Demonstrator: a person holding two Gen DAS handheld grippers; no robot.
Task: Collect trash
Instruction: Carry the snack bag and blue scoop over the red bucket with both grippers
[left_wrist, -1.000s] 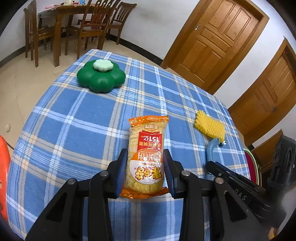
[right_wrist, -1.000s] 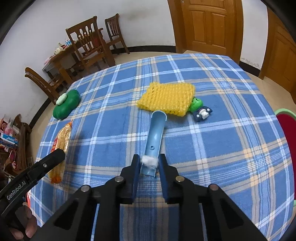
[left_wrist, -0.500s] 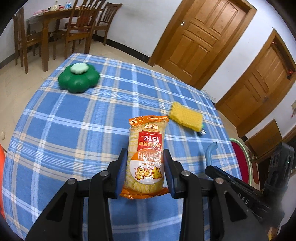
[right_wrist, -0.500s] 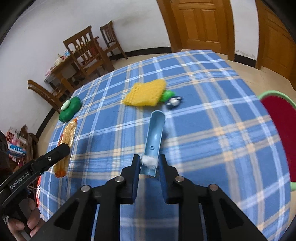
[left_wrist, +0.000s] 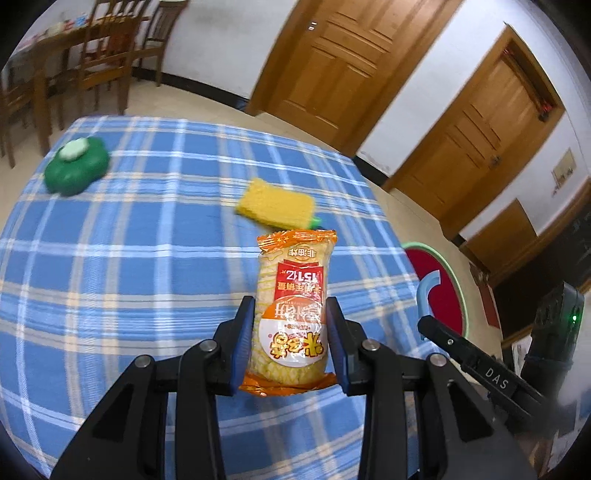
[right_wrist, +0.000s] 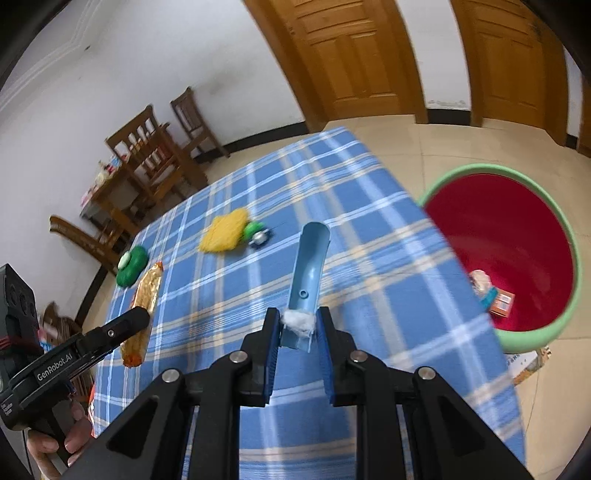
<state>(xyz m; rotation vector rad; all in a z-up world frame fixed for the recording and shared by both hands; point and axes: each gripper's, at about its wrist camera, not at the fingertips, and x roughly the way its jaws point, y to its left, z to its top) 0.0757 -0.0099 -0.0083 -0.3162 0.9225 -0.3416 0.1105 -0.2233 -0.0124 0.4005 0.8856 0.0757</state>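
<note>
My left gripper (left_wrist: 290, 345) is clamped on the orange snack packet (left_wrist: 291, 314), held low on its body, top end sticking out free above the blue plaid table (left_wrist: 129, 240). My right gripper (right_wrist: 295, 339) is pinched on the end of a pale blue curved plastic piece (right_wrist: 308, 266) with a white cotton wad (right_wrist: 298, 321) sitting at the pads. Both items are off the table, near its right edge.

Risks, my guess: the packet is glossy and only gripped at the lower part, so a quick swing could let it slide out. The cotton wad looks loosely caught and may drop short of the basin. The blue piece is long, so its far end could clip the table edge or basin rim on the way down.

Around, left to right: green flower-shaped box (right_wrist: 131, 266) far left, yellow mesh pad (right_wrist: 223, 234) mid-table with a small green toy (right_wrist: 255, 232) touching it, then the red basin with a green rim (right_wrist: 569, 236) on the floor just beside the table, a few scraps already inside. Nothing stands between my grippers and the basin except the table corner.
</note>
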